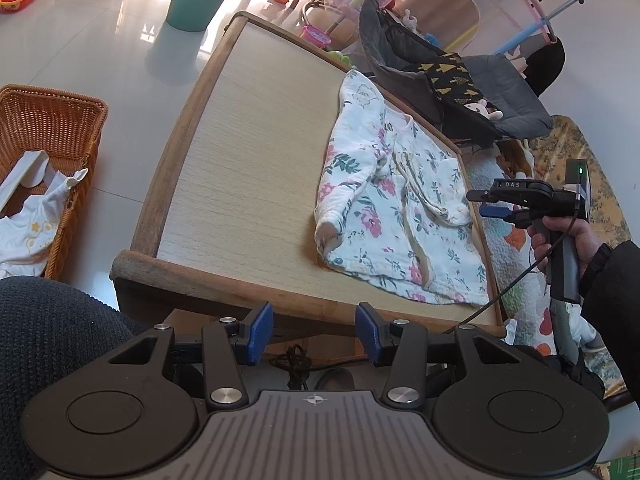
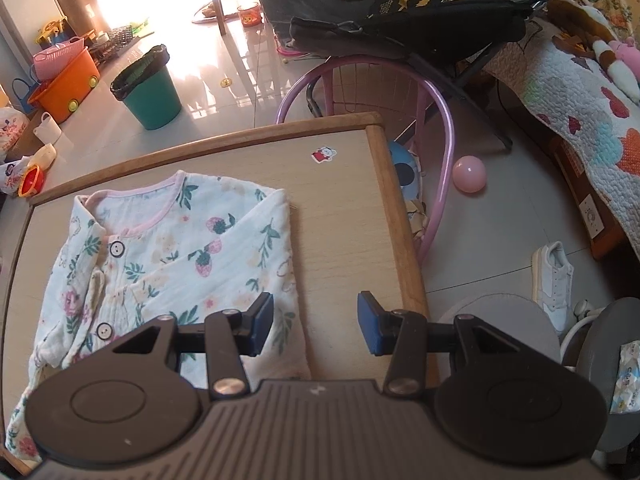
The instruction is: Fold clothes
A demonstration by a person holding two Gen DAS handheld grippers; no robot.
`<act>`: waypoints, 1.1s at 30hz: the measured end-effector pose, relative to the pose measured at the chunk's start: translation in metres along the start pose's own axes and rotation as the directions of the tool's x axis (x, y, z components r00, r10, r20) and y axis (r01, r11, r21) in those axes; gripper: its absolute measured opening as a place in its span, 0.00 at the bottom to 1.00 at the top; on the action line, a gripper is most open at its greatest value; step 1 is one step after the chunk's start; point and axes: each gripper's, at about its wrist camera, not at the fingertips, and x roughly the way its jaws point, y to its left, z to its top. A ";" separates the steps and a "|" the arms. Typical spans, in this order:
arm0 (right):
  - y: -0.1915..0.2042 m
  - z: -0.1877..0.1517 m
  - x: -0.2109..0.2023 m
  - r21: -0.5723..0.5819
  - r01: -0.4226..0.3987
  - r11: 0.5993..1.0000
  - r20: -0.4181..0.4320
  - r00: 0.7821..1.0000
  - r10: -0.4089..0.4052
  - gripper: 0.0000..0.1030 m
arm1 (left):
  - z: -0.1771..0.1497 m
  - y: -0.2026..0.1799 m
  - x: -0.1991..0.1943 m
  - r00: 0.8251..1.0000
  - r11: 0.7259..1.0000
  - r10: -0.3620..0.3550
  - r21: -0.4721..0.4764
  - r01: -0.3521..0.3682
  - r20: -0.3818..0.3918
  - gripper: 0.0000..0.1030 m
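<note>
A white floral baby top (image 1: 400,208) lies on the right part of a low wooden table (image 1: 256,152), both sleeves folded across its front. In the right wrist view the same floral top (image 2: 168,260) shows its pink collar and dark buttons. My left gripper (image 1: 314,330) hangs open over the table's near edge, nothing between its blue pads. My right gripper (image 2: 316,322) is open above the bare table (image 2: 352,216), just right of the top's hem. In the left wrist view the right gripper (image 1: 480,203) sits at the top's right edge, held by a hand (image 1: 568,236).
A wicker basket (image 1: 60,116) with white clothes (image 1: 28,216) stands on the floor to the left. A teal bin (image 1: 196,0) is beyond the table. A dark baby bouncer (image 1: 452,80), a pink hoop (image 2: 436,140), a pink ball (image 2: 469,174) and a quilted mat (image 2: 580,92) crowd the right side.
</note>
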 end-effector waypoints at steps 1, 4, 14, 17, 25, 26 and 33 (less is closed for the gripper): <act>0.001 0.001 0.001 -0.001 -0.002 1.000 0.000 1.000 0.002 0.44 | 0.000 0.000 0.000 1.000 1.000 -0.001 -0.001 0.001 0.000 0.47; 0.006 0.002 0.005 -0.013 -0.006 1.000 -0.004 1.000 0.006 0.44 | 0.000 0.000 0.000 1.000 1.000 -0.003 -0.003 0.003 0.001 0.48; 0.016 -0.003 0.016 -0.044 -0.014 0.999 -0.032 0.999 0.012 0.27 | 0.000 0.001 0.000 1.000 1.000 -0.003 -0.002 0.003 -0.001 0.48; 0.020 -0.004 0.016 -0.064 -0.017 0.998 -0.035 0.999 0.015 0.18 | 0.000 0.002 0.000 1.000 1.000 -0.003 -0.003 0.003 0.000 0.48; 0.039 -0.004 0.001 -0.145 -0.019 0.989 0.021 1.000 0.022 0.05 | 0.001 0.001 0.001 1.000 1.000 -0.007 -0.006 0.007 0.002 0.48; 0.042 -0.004 -0.001 -0.155 -0.023 0.988 0.026 0.999 0.027 0.05 | 0.000 0.002 0.000 1.000 1.000 -0.009 -0.008 0.009 0.003 0.48; 0.066 -0.001 -0.015 -0.225 -0.065 0.972 0.044 0.996 0.077 0.04 | 0.000 0.002 0.000 1.000 1.000 -0.018 -0.012 0.018 0.007 0.48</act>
